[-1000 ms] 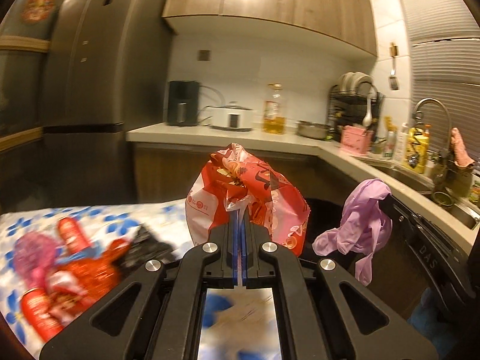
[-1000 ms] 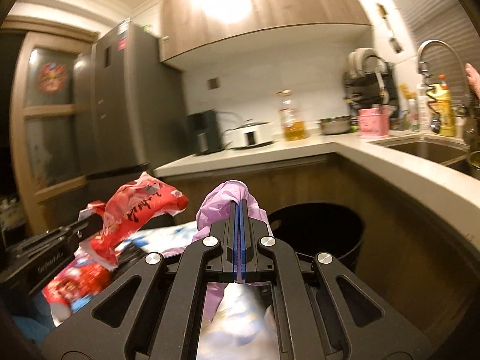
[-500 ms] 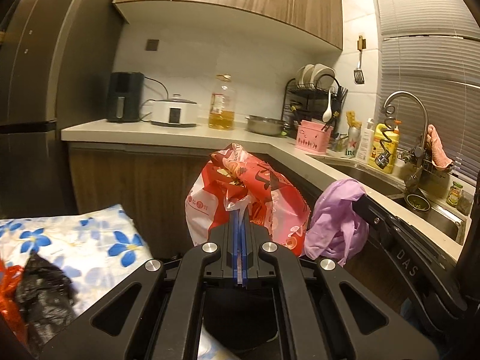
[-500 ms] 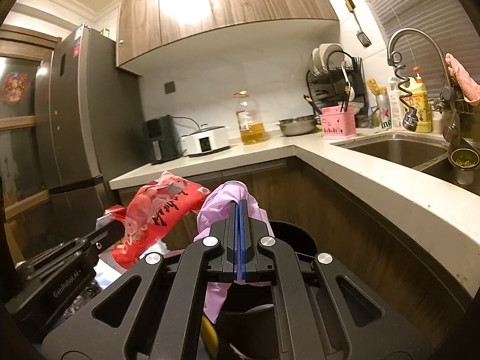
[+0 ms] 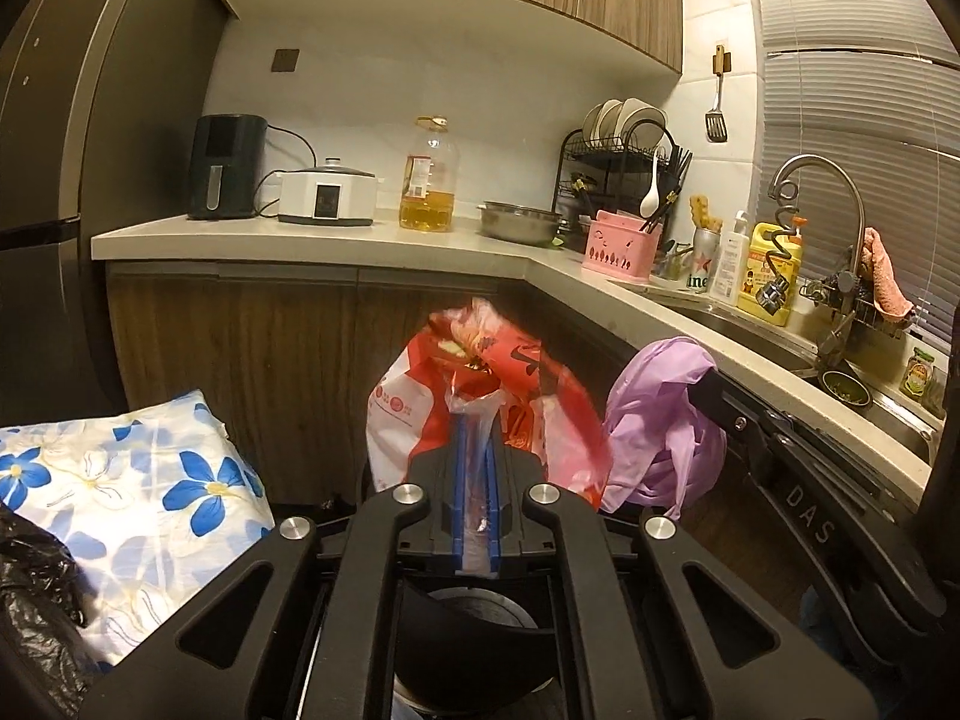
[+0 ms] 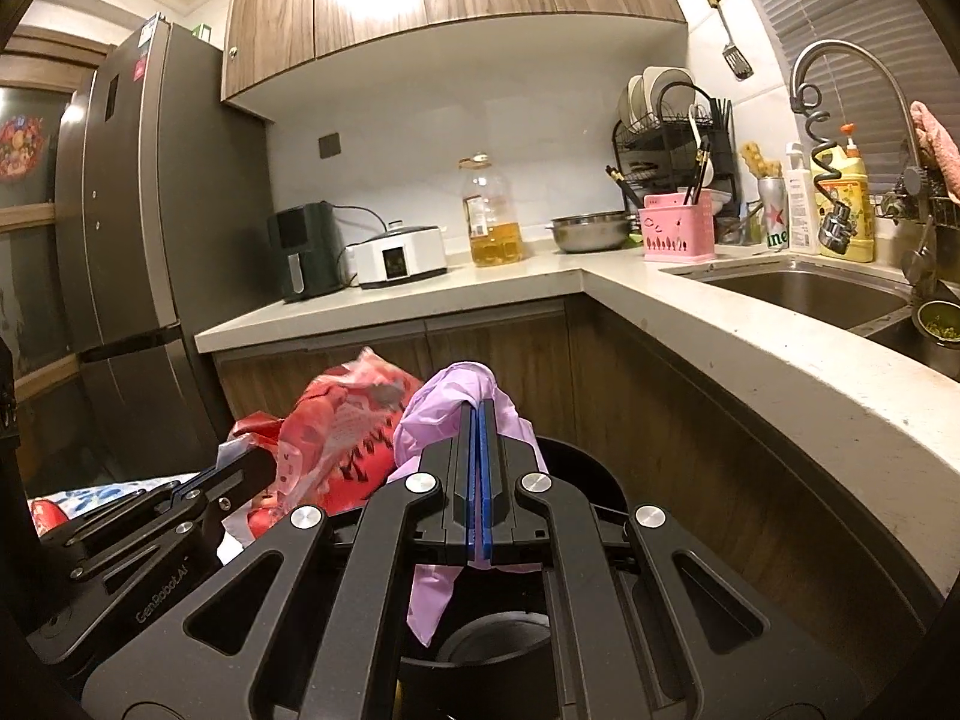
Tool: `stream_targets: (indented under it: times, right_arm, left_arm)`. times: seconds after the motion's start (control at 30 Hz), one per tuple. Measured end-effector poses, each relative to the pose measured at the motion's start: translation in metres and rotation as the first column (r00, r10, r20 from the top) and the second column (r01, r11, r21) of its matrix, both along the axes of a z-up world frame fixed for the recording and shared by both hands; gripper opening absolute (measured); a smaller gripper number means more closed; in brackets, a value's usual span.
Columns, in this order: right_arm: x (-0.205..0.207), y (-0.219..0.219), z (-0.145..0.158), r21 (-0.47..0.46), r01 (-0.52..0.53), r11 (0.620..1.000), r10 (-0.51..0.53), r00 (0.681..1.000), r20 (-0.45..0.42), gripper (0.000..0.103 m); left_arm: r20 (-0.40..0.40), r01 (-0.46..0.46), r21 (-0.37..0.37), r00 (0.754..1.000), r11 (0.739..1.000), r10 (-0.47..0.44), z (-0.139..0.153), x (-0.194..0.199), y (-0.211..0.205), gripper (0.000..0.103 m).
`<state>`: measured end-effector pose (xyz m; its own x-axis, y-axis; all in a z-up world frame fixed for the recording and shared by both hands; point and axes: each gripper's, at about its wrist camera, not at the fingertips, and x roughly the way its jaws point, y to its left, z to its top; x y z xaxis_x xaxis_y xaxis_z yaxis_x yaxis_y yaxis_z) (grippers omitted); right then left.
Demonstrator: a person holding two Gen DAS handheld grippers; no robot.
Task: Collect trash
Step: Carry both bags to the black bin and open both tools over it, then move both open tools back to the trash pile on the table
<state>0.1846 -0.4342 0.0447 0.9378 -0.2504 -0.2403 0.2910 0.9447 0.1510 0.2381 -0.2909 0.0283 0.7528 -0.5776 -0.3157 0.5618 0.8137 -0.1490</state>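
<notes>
My left gripper (image 5: pixel 474 420) has its jaws a little apart, with the handle of a red and white plastic bag (image 5: pixel 480 396) still between the blue pads. The bag hangs above a black trash bin (image 5: pixel 474 636). My right gripper (image 6: pixel 478 414) is shut on a crumpled purple plastic bag (image 6: pixel 444 414), held over the same bin (image 6: pixel 576 474). In the left wrist view the purple bag (image 5: pixel 654 420) hangs just right of the red bag. In the right wrist view the red bag (image 6: pixel 342 420) hangs just left of the purple one.
A table with a blue-flowered cloth (image 5: pixel 120 480) and a black bag (image 5: pixel 36 576) is at the left. An L-shaped counter (image 6: pixel 750 336) with a sink (image 6: pixel 798 294), appliances and an oil bottle (image 5: pixel 429 180) wraps around behind the bin. A fridge (image 6: pixel 120 240) stands at the left.
Both grippers moved right from over the table to above the bin, carrying their bags. The left jaws have parted slightly around the red bag's handle.
</notes>
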Motion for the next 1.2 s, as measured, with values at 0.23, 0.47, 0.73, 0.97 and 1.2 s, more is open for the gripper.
stream_targets:
  times: [0.23,0.47,0.73,0.97,1.2]
  right_arm:
    - [0.013,-0.004,-0.006,0.008,0.005,1.0,-0.004,1.0,-0.026,0.003]
    - [0.016,-0.008,-0.012,0.017,0.011,1.0,-0.01,0.999,-0.047,0.037]
    - [0.01,-0.007,-0.012,0.019,0.015,1.0,-0.014,0.999,-0.048,0.055]
    - [-0.003,0.003,-0.008,0.001,0.038,0.999,-0.037,0.998,-0.057,0.074]
    - [-0.022,0.026,-0.004,-0.032,0.041,0.999,-0.043,0.997,-0.067,0.081]
  left_arm:
    - [-0.022,-0.006,-0.002,1.0,1.0,0.006,-0.005,0.01,0.003,0.03]
    - [-0.035,-0.046,-0.005,0.998,0.999,0.046,-0.007,0.014,0.009,0.057]
    - [-0.04,-0.142,-0.025,0.989,0.99,0.14,-0.004,0.01,0.033,0.084]
    - [-0.025,-0.211,-0.018,0.977,0.977,0.21,0.001,-0.006,0.053,0.093]
    - [0.0,-0.257,-0.007,0.966,0.966,0.257,0.007,-0.029,0.073,0.097]
